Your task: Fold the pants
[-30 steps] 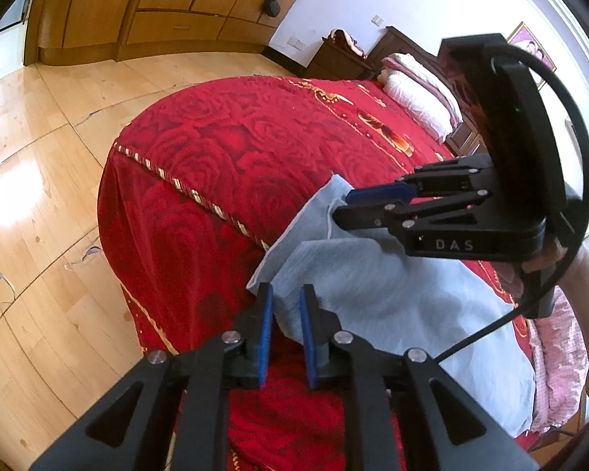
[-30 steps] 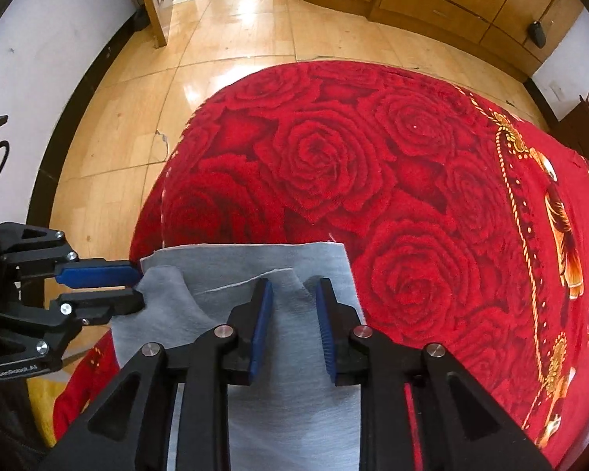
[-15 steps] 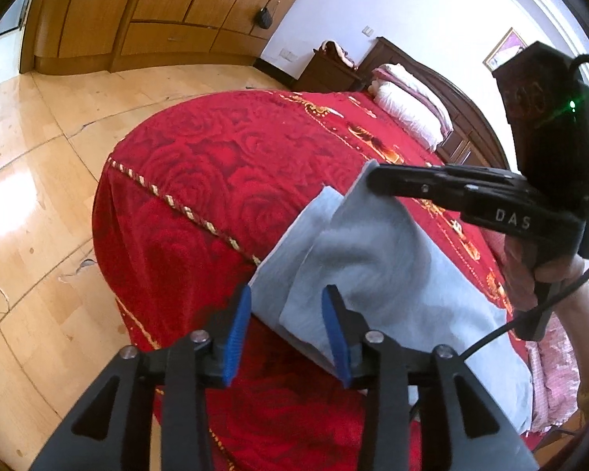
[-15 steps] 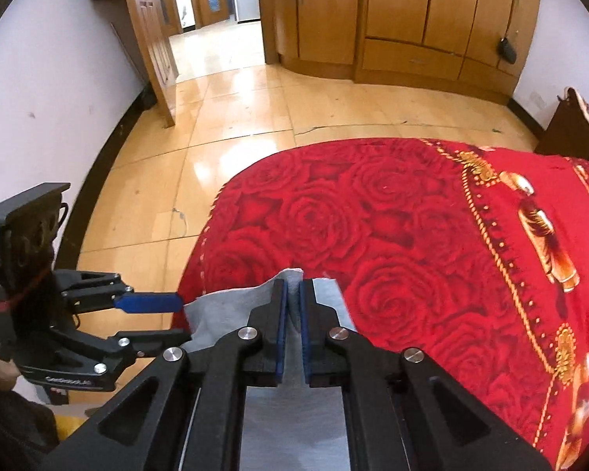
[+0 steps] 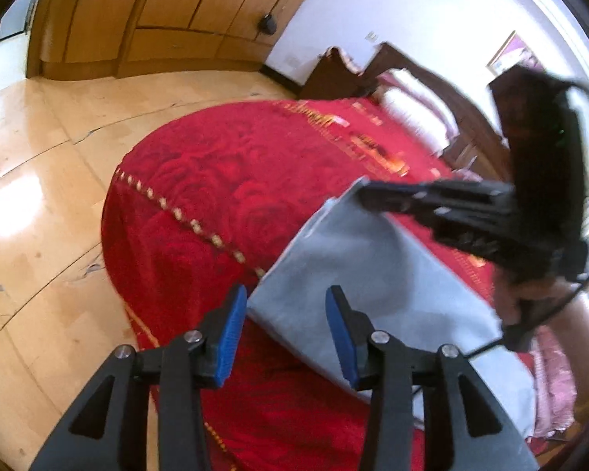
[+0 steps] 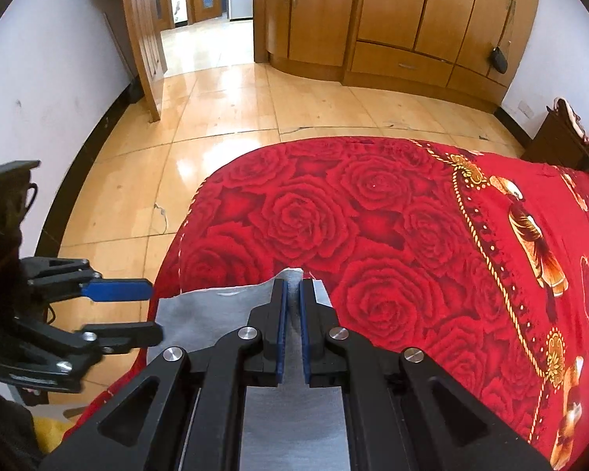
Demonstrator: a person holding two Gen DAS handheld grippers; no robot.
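Light grey pants (image 5: 357,274) lie on a red rose-patterned bed (image 5: 224,180). My right gripper (image 6: 292,298) is shut on the far corner of the pants (image 6: 216,314) and lifts it off the bedspread (image 6: 373,227); it also shows in the left wrist view (image 5: 367,194), blurred. My left gripper (image 5: 284,327) is open and empty, its blue pads on either side of the near lower corner of the pants without touching. It also shows at the left of the right wrist view (image 6: 137,310), jaws apart beside the cloth edge.
Wooden floor (image 6: 216,90) surrounds the bed foot. Wooden wardrobes (image 6: 412,19) stand along the far wall, an open door (image 6: 141,39) at the left. Pillows and a dark headboard (image 5: 420,102) are at the bed's far end. A pink cloth (image 5: 549,384) lies at the right.
My right gripper closed on the pants corner and lifted it up and back. My left gripper opened wider and drew back from the cloth edge.
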